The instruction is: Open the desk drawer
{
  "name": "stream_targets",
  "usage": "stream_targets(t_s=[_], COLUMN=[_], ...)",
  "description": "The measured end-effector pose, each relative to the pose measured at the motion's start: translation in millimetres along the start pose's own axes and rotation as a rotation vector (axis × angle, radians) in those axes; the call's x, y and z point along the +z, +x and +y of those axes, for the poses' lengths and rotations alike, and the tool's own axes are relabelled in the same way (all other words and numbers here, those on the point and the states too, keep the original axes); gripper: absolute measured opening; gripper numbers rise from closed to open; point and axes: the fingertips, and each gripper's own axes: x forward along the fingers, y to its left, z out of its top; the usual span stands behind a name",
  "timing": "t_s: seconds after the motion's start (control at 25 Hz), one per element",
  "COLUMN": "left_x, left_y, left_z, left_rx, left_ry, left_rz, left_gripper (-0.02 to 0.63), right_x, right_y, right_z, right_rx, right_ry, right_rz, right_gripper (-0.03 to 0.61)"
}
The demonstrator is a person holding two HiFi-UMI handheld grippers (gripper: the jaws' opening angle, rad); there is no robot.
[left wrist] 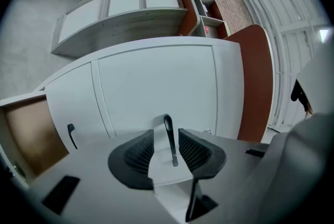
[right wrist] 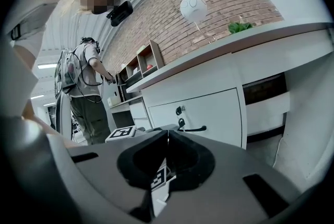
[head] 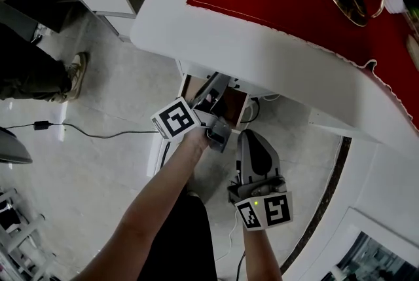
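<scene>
Left gripper [left wrist: 167, 139] is open. Its two jaws stand apart, one on each side of the thin dark handle [left wrist: 168, 125], and they do not squeeze it. Right gripper [right wrist: 167, 135] is closed with nothing in it. It hangs just beside the left one, nearer to the person.

The drawer [head: 196, 85] sits under the white table [head: 216, 34], near the middle of the head view. I think it is already pulled out a bit, because its brown inside shows from above. So the big part of the job looks done. What is left, I think, is to pull it out more if it should be wider, or just to take the gripper away from the handle.

The table edge hangs over the drawer, so a gripper that lifts up there could bump it. The handle is between the jaws, so the left gripper should go straight back, not sideways. Behind the grippers the floor [head: 98, 168] has lots of room. A thin black cable [head: 98, 135] lies on it, off to the left, well apart from the drawer.
</scene>
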Motion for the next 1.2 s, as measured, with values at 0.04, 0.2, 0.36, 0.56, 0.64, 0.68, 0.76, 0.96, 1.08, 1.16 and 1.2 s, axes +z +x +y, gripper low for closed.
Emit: stream_targets(t_s=[0.04,0.2,0.36,0.56,0.64,0.68,0.76,0.96,1.08,1.16,1.2], left_x=[1.0,2.4,2.9,2.1,2.3,2.3,1.7,-2.7,-4.6,-7.5,-9.3], left_y=[1.7,6.7,8.0,8.1,8.6,8.4,7.1,2.3,-4.7,-10.7,-14.4], left_z=[2.6,5.6,-2.8,-3.3,-3.9,-3.8,-3.5,-7.0,-7.3,-9.1,-9.3], left_rx=[0.012,0.023,-0.020,-0.023,-0.022,-0.018,-0.007,0.000,-0.005,-0.008,-0.006], left_ry=[-0.001,-0.026,-0.042,-0.052,-0.062,-0.066,-0.081,-0.092,-0.073,-0.074,-0.072], left_rz=[-0.001,0.002,0.028,0.053,0.046,0.043,0.043,0.062,0.067,0.068,0.070], left_gripper=[0.139,0.125,0.043,0.038,0.037,0.037,0.036,0.035,0.035,0.035,0.035], right_x=[-0.9,-3.1,-4.2,-3.3,-2.9,-3.0,-2.8,-1.3,-2.2,-2.2,-2.1], right_y=[-1.2,-5.3,-4.0,-2.6,-3.0,-3.9,-6.8,-15.6,-19.8,-23.7,-26.0], right_z=[-1.0,-2.9,0.3,0.4,0.9,1.1,1.9,0.4,-0.9,-1.6,-1.9], right_rx=[-0.006,-0.025,-0.022,-0.031,-0.029,-0.030,-0.034,-0.039,-0.041,-0.042,-0.045], right_ry=[0.004,-0.001,-0.033,-0.019,-0.023,-0.022,-0.018,-0.017,-0.015,-0.019,-0.021], right_rz=[0.001,0.010,0.021,0.009,0.007,0.006,0.004,0.000,0.000,0.001,0.003], right_gripper=[0.018,0.018,0.018,0.018,0.018,0.018,0.018,0.018,0.018,0.018,0.018])
